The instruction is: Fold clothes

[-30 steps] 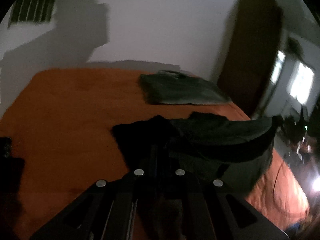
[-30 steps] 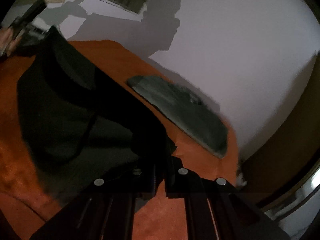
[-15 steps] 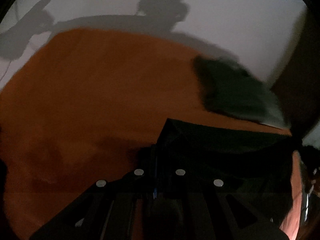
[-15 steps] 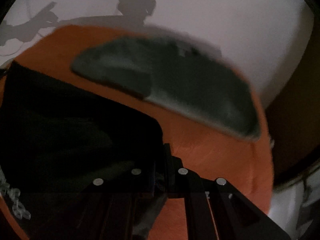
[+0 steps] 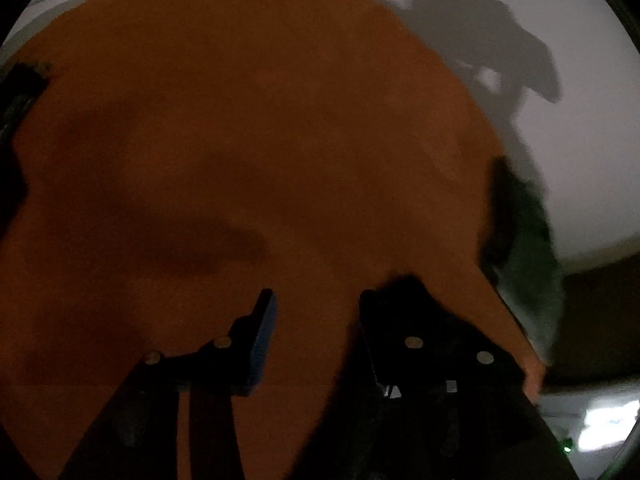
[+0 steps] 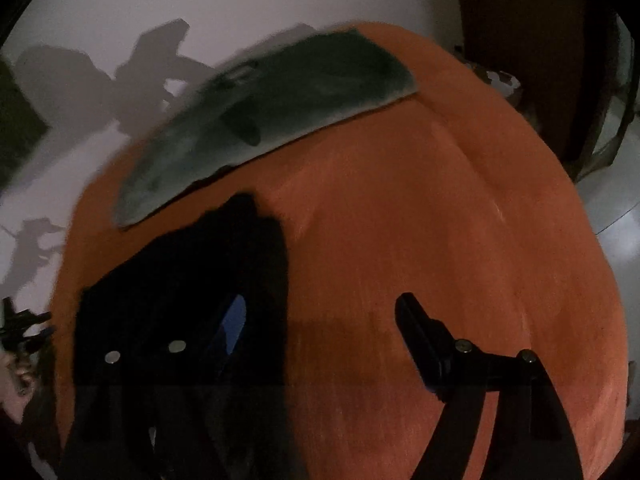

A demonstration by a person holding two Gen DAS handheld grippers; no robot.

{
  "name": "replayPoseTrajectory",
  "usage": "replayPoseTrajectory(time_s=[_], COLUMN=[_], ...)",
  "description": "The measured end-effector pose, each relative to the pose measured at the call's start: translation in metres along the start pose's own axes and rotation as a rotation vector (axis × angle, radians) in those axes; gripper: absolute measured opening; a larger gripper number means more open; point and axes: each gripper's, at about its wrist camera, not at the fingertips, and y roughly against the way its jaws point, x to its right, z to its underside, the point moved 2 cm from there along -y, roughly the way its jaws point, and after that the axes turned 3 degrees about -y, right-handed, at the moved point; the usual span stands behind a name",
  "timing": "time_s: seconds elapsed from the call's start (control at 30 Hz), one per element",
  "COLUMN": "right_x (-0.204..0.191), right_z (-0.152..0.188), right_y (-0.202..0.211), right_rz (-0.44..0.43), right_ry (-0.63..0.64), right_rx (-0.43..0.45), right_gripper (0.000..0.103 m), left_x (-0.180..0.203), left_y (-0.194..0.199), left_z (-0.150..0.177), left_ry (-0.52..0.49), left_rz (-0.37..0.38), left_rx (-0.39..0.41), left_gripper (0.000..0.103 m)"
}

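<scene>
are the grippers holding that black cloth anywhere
No. Both the left gripper and right gripper are opening; the black garment lies released on the orange cover.

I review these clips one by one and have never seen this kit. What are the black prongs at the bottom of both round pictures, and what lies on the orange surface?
Each round picture comes from a fisheye camera on a hand-held gripper, looking along its two fingers. The left gripper and right gripper are both opening; only bare orange cover shows between the fingers. A black garment lies by the right gripper's left finger, and a folded dark green garment lies farther back near the wall. Nothing is gripped.
</scene>
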Motion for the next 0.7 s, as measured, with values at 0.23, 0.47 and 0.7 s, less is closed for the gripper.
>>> replayPoseTrajectory(time_s=[0.23, 0.47, 0.7], right_x=[0.019, 0.019, 0.010], right_z=[0.108, 0.120, 0.117], right_y=[0.040, 0.012, 0.029], right_rz=[-0.087, -0.107, -0.093], right_ry=[-0.010, -0.004, -0.001], right_rx=[-0.007, -0.097, -0.029], right_gripper=[0.074, 0.027, 0.003], left_x=[0.004, 0.007, -0.007], left_y=[0.028, -0.016, 0.004], left_z=[0.164, 0.206, 0.198], left_ry=[-0.246, -0.288, -0.187], left_rz=[0.158, 0.123, 0.143], left_rx=[-0.039, -0.098, -0.006], left_gripper=[0.045, 0.045, 0.005])
